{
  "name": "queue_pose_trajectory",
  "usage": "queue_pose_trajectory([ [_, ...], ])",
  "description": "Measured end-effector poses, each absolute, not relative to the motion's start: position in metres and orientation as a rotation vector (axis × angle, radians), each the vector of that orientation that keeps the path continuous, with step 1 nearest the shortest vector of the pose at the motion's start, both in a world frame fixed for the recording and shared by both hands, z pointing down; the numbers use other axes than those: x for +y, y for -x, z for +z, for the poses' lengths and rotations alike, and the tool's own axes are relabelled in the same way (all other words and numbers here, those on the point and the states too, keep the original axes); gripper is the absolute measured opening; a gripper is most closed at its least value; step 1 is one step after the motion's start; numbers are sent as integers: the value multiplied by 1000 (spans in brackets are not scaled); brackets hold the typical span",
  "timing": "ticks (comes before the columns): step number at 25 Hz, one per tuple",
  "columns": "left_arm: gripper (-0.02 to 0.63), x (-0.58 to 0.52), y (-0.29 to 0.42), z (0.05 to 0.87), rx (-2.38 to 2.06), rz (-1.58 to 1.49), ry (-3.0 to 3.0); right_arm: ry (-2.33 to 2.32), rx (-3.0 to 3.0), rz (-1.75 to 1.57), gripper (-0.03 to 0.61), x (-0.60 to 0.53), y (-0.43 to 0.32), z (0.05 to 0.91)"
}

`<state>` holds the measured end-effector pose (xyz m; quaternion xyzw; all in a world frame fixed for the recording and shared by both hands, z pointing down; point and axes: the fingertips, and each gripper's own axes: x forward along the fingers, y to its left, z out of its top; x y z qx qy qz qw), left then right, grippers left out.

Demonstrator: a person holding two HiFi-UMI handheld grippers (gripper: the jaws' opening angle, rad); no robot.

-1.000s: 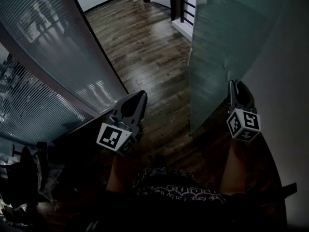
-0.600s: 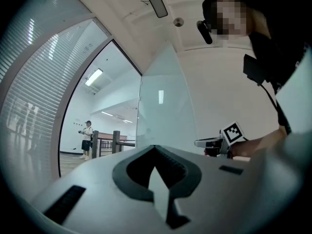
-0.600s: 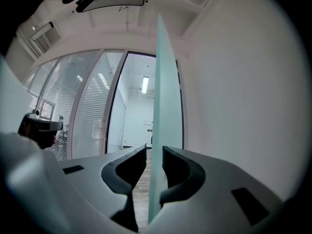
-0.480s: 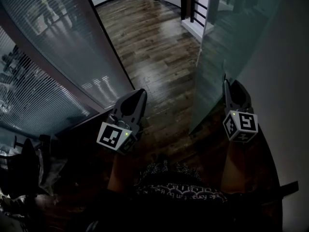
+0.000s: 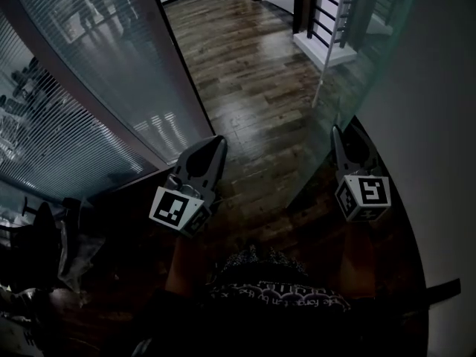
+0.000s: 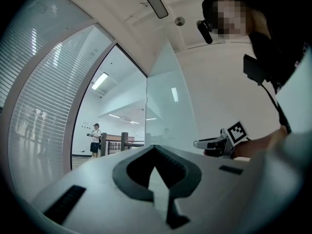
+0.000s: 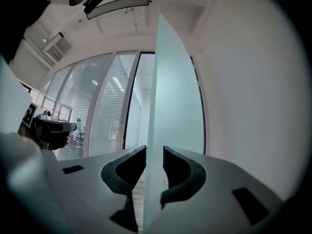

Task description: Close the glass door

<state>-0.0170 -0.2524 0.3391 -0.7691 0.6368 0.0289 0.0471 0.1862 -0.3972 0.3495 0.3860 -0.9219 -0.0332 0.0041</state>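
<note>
The right claw (image 5: 337, 134) has the thin edge of the glass door (image 5: 361, 80) between its two sides, and it looks to be pinching it. The left claw (image 5: 218, 143) is shut tight with nothing in it. It hangs close to the striped glass wall (image 5: 89, 95) on the left. The door stands partly open, over by the white wall (image 5: 446, 140) on the right. The wooden floor (image 5: 245, 65) of the doorway lies bare between the door and the striped wall.

Here is what I think could go wrong. Glass is smooth and slippery, and the claw only has a little bit of the edge. A pull that is too quick or too slanted could make the claw slide off, and the door would stop halfway. A twist of the hard claw could scratch or chip the edge. A big shove could make the door bang when it shuts. The left claw sits in the gap where the door has to go, so it could get bumped or pinched. A far-off person (image 6: 95, 139) stands past the doorway and could walk into the door's path.
</note>
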Motion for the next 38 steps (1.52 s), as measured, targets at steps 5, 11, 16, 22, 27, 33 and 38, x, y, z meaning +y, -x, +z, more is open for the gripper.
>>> queue_pose_trajectory([
  [5, 3, -255, 32, 336, 1971, 92, 2318, -1131, -2920, -106, 94, -398, -156, 346],
  [11, 3, -247, 49, 335, 2005, 85, 2276, -1045, -2956, -145, 101, -394, -130, 349],
  [16, 2, -244, 69, 333, 2035, 89, 2239, -1001, -2965, -128, 104, -395, -104, 350],
  [22, 3, -237, 96, 338, 2067, 84, 2219, -983, -2974, -165, 109, -393, -71, 351],
  [27, 2, -233, 117, 339, 2087, 81, 2206, -975, -2959, -148, 114, -396, -46, 351],
  [33, 2, -228, 148, 329, 2100, 92, 2166, -955, -2973, -155, 126, -400, -14, 349],
  [38, 3, -219, 170, 329, 2124, 103, 2133, -973, -2975, -137, 127, -405, 11, 348],
])
